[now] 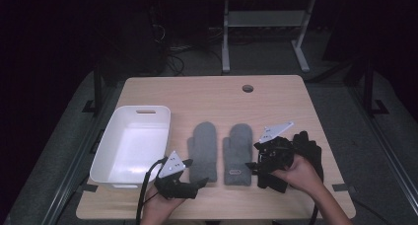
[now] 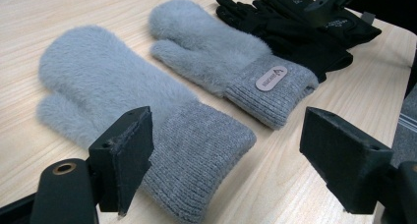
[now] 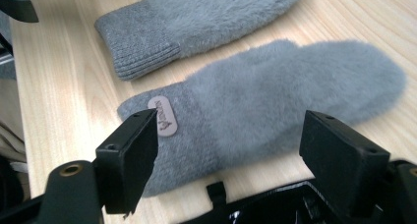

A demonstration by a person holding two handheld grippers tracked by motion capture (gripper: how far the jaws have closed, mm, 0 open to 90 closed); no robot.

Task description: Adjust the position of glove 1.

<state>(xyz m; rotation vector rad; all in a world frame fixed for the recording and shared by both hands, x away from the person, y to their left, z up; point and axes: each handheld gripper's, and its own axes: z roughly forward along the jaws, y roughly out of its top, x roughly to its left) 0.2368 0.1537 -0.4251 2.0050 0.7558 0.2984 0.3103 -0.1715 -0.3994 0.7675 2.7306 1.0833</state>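
Note:
Two grey fuzzy mittens lie side by side mid-table, cuffs toward me: the left mitten (image 1: 204, 151) (image 2: 108, 86) (image 3: 206, 13) and the right mitten (image 1: 238, 153) (image 2: 211, 42) (image 3: 285, 91), which has a small label on its cuff. A pair of black gloves (image 1: 308, 146) (image 2: 295, 27) lies right of them. My left gripper (image 1: 196, 173) (image 2: 231, 153) is open, low at the left mitten's cuff, holding nothing. My right gripper (image 1: 254, 156) (image 3: 231, 155) is open beside the right mitten's cuff, over the black gloves' edge (image 3: 275, 207).
A white plastic bin (image 1: 106, 161) stands at the table's left side. A round cable hole (image 1: 248, 88) is near the far edge. The wooden table (image 1: 207, 94) has bare surface behind the mittens. Beyond it are table legs and cables on the floor.

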